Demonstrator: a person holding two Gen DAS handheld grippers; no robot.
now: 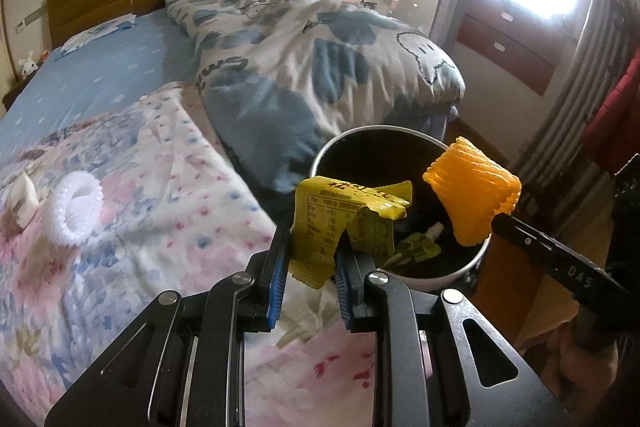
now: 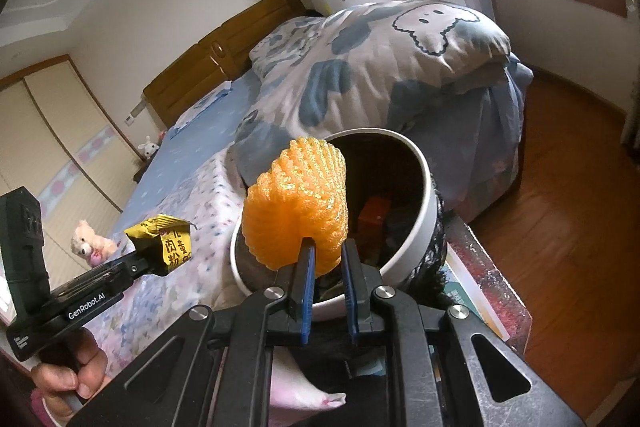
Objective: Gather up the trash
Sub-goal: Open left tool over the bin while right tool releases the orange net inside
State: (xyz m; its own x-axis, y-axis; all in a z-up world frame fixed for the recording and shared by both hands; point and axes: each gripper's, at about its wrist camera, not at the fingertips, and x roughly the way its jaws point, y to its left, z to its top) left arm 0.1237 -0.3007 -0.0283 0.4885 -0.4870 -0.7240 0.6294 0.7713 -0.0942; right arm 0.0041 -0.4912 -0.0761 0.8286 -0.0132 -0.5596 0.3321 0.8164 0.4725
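Orange foam net (image 2: 298,203) hides the bin (image 2: 416,163) floor — contents dark, unreadable.

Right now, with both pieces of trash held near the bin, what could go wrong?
The left tongs pinch the yellow wrapper short of the bin's rim; released here, it may land on the bed. The orange foam net in the right tongs is light and springy, so it could bounce out.
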